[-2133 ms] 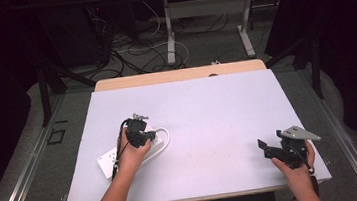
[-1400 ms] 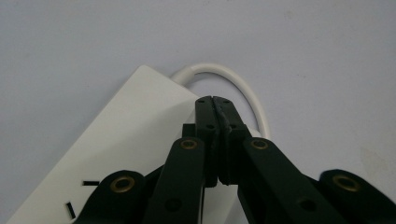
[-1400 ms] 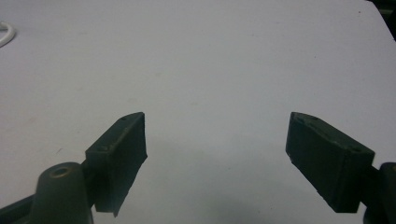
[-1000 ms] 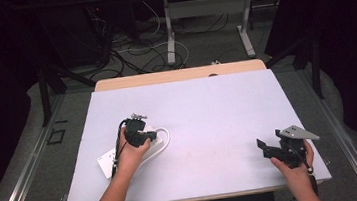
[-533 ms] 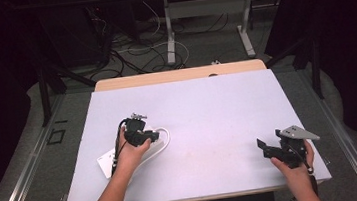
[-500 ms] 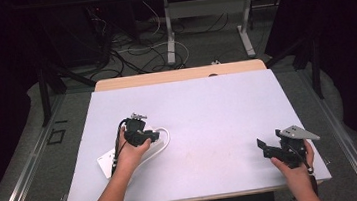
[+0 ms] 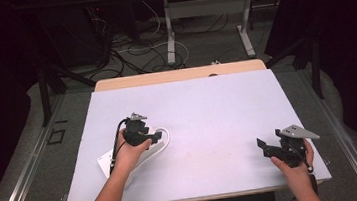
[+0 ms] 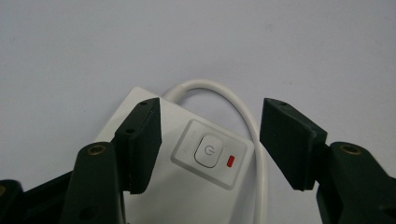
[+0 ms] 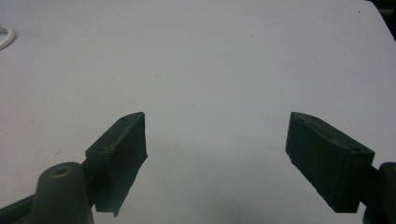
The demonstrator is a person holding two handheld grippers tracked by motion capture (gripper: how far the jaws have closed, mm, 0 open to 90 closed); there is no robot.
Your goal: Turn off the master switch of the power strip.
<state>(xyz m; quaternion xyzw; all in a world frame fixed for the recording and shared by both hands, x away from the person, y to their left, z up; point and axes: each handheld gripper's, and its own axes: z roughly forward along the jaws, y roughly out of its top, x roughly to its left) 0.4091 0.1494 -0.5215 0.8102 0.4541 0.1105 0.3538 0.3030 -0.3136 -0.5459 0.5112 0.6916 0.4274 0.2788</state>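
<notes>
A white power strip (image 8: 187, 186) lies on the white table at the left, with a grey power button (image 8: 208, 151) and a red indicator (image 8: 230, 161) on its end. Its white cable (image 8: 243, 112) loops out from that end. My left gripper (image 8: 210, 140) hovers open right over the button end, its jaws straddling the button without touching it. In the high view the left gripper (image 7: 137, 130) sits over the strip (image 7: 107, 162). My right gripper (image 7: 272, 147) is open low over bare table at the front right, also seen as the right gripper (image 9: 215, 154) with nothing between its jaws.
The white table top (image 7: 208, 112) stretches wide between the two hands. A wooden edge (image 7: 179, 74) runs along its far side. Beyond it are table legs and tangled cables (image 7: 130, 45) on the floor. A bit of white cable (image 9: 4, 36) shows at the far left of the right gripper view.
</notes>
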